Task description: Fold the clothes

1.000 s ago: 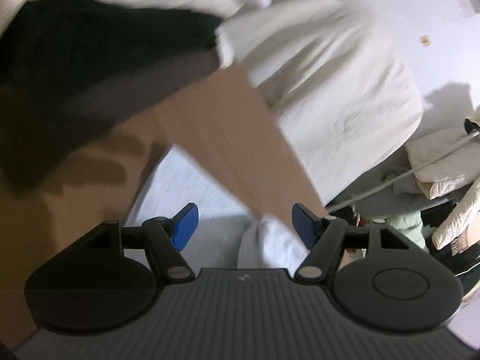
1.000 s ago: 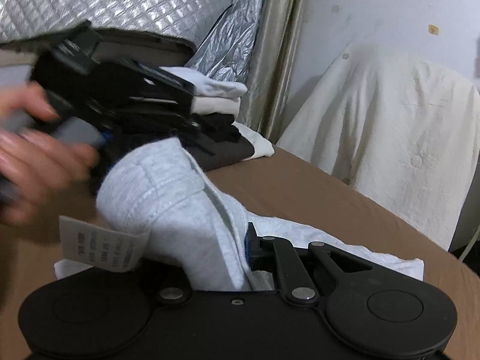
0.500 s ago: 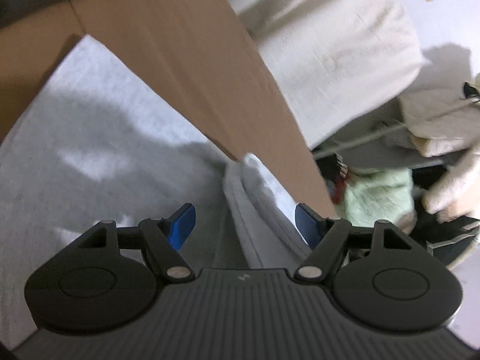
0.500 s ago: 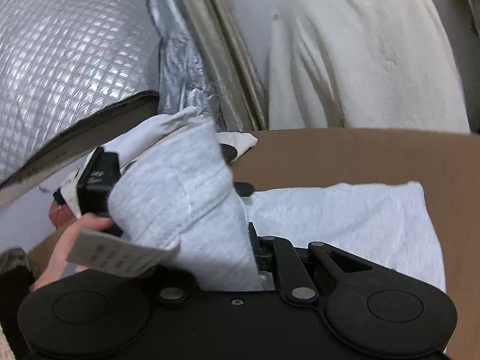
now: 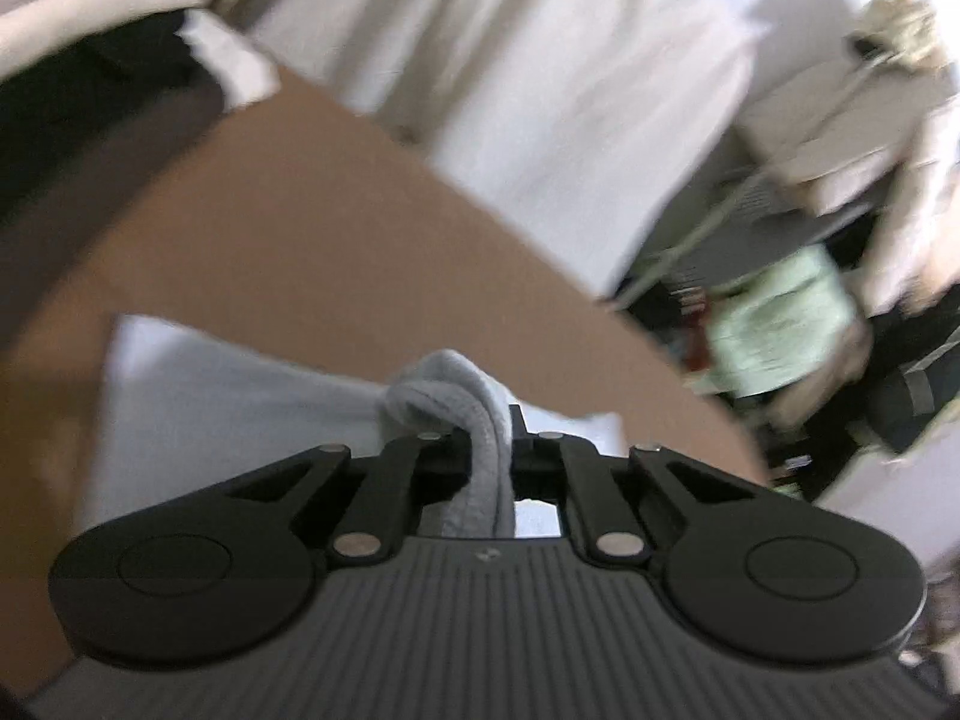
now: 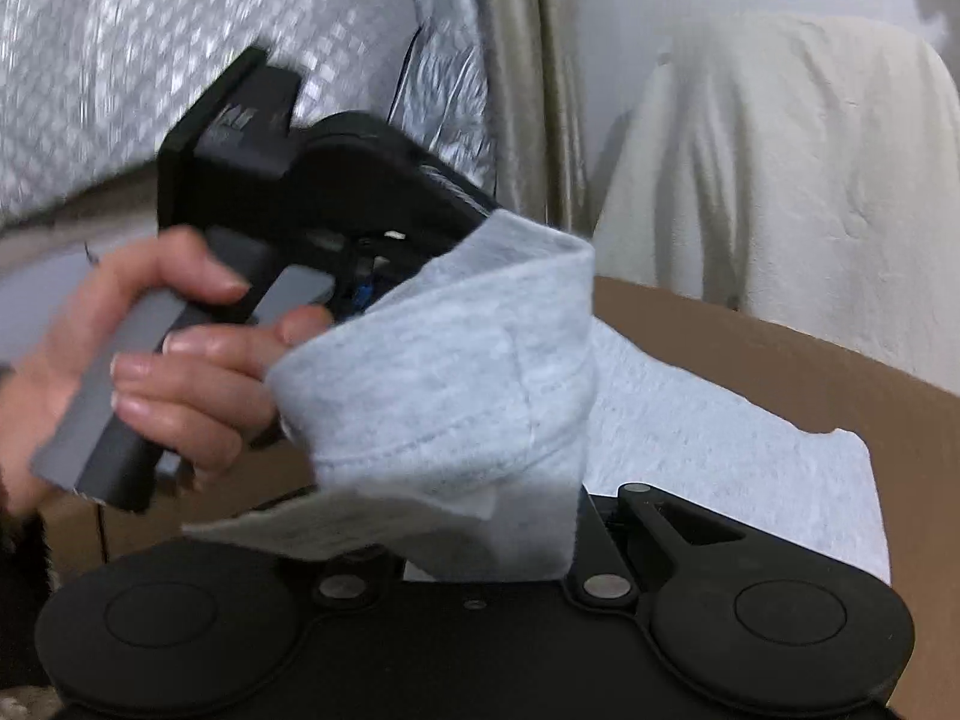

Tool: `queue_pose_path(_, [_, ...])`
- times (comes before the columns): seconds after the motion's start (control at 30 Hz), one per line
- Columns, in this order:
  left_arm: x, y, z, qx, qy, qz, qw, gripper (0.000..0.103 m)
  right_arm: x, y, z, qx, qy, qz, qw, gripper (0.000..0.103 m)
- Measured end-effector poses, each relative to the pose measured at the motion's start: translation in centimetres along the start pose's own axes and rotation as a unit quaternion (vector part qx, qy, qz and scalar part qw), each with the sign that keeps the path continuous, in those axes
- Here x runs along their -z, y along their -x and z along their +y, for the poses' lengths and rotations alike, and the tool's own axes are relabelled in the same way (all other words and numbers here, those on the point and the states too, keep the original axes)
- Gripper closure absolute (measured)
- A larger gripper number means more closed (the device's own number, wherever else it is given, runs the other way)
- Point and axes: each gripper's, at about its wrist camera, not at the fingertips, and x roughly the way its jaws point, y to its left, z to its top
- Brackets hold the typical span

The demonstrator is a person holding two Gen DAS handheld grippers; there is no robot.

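A light grey garment lies spread on the brown table. In the left wrist view, my left gripper has its jaws closing tight on a bunched fold of that garment, which is pinched between them. In the right wrist view, my right gripper is shut on another edge of the grey garment, lifted into a hump that hides its left finger. A white care label hangs beside it. A hand holds the left gripper just behind that hump.
A stack of folded dark and white clothes sits at the table's far left. A cream cloth drapes over furniture beyond the table edge. Silver quilted material hangs behind. Clothes and clutter crowd the floor to the right.
The left gripper went from wide open over the garment's folded edge to shut on it and has lifted. The right gripper swung but kept its grip on the grey cloth.
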Motion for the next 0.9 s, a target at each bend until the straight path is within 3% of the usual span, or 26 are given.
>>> queue_pose_path(0.1, [-0.2,-0.9,2.3,-0.036,0.008,0.019,0.9991,0.096,-0.1,-2.5,2.2,0.012,0.026,0.037,0.999,0.092])
queue_pose_path(0.2, [-0.4,-0.3,2.5,-0.034,-0.012,0.020,0.9992,0.095,-0.2,-3.3,3.4,0.028,0.035,0.046,0.998,0.091])
queue_pose_path(0.23, [-0.4,0.1,2.3,-0.034,-0.020,0.015,0.9991,0.095,0.0,-3.8,3.6,0.026,0.041,0.056,0.997,0.082])
queue_pose_path(0.27, [-0.4,0.4,2.0,-0.037,-0.033,0.008,0.9987,0.094,0.2,-4.3,3.8,0.023,0.047,0.068,0.996,0.063])
queue_pose_path(0.3, [-0.3,0.7,1.6,-0.041,-0.047,-0.001,0.9980,0.094,0.5,-4.8,3.9,0.014,0.055,0.070,0.996,0.055])
queue_pose_path(0.5, [-0.2,0.4,2.9,-0.080,-0.048,0.014,0.9955,0.092,0.8,-6.2,5.1,-0.046,0.084,0.090,0.991,0.051])
queue_pose_path(0.6, [-0.5,0.9,4.6,-0.106,-0.022,0.040,0.9934,0.082,0.7,-6.5,5.9,-0.055,0.098,0.118,0.987,0.051])
queue_pose_path(0.63, [-0.7,1.2,5.3,-0.114,-0.010,0.050,0.9922,0.074,0.7,-5.7,5.7,-0.078,0.091,0.119,0.986,0.051])
queue_pose_path(0.73, [-0.7,5.5,6.4,-0.161,-0.004,0.012,0.9868,0.063,0.4,-2.2,3.9,-0.145,0.051,0.098,0.983,0.051])
queue_pose_path(0.8, [-0.2,8.4,6.8,-0.179,0.000,-0.013,0.9837,0.056,0.4,1.2,0.8,-0.167,-0.004,0.073,0.983,0.049])
queue_pose_path(0.9, [1.8,10.3,6.4,-0.180,-0.017,0.005,0.9835,0.053,0.5,4.3,-4.3,-0.107,-0.055,0.076,0.990,0.042])
